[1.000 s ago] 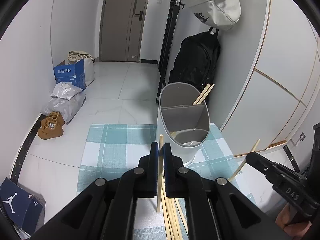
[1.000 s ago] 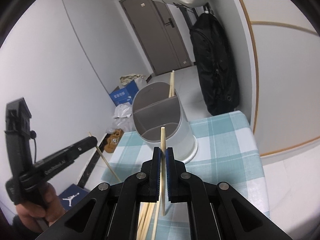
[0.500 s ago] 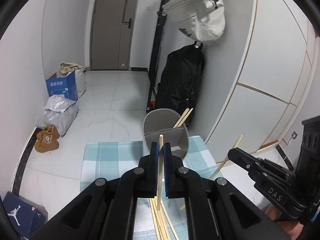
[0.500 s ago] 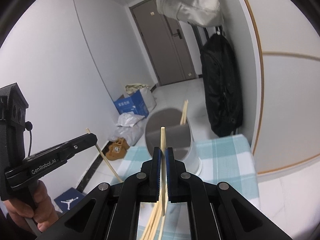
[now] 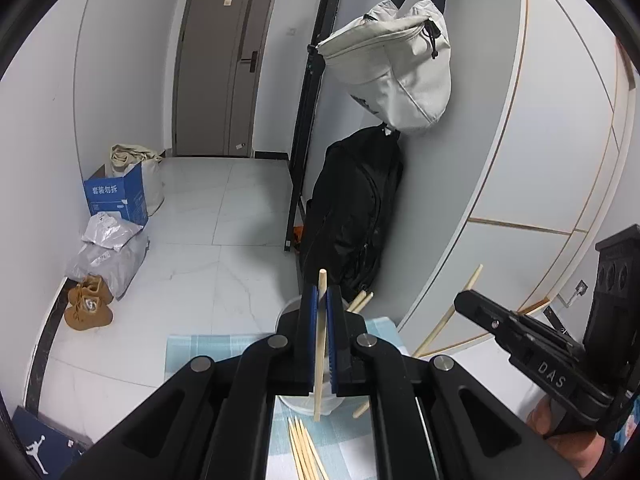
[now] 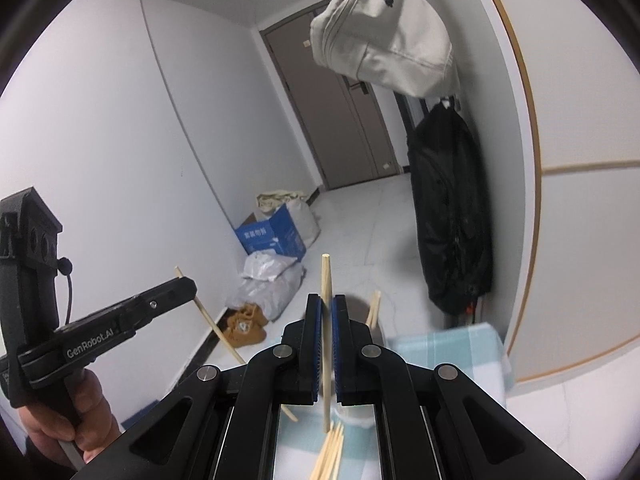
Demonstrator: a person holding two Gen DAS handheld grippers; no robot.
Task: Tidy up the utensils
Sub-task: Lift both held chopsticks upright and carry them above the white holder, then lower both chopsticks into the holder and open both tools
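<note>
My left gripper (image 5: 320, 297) is shut on one wooden chopstick (image 5: 319, 344), held nearly upright above the table. My right gripper (image 6: 327, 304) is shut on another chopstick (image 6: 326, 280), also upright. Each gripper shows in the other's view: the right gripper (image 5: 465, 302) with its stick (image 5: 448, 318), the left gripper (image 6: 187, 285) with its stick (image 6: 210, 318). The grey utensil holder (image 5: 286, 312) is mostly hidden behind my fingers; two chopsticks (image 5: 361, 300) stand in it. Several loose chopsticks (image 5: 305, 446) lie on the checked cloth (image 5: 200, 354) below.
A black backpack (image 5: 352, 208) leans on the wall behind the table, with a pale bag (image 5: 396, 68) hanging above it. On the floor to the left are a blue box (image 5: 116, 196), grey parcels (image 5: 108, 248) and brown shoes (image 5: 90, 306). A hand (image 6: 68, 420) grips the left tool.
Both grippers have risen with their chopsticks still clamped. The holder and cloth have dropped low in both views and slipped behind the fingers.
</note>
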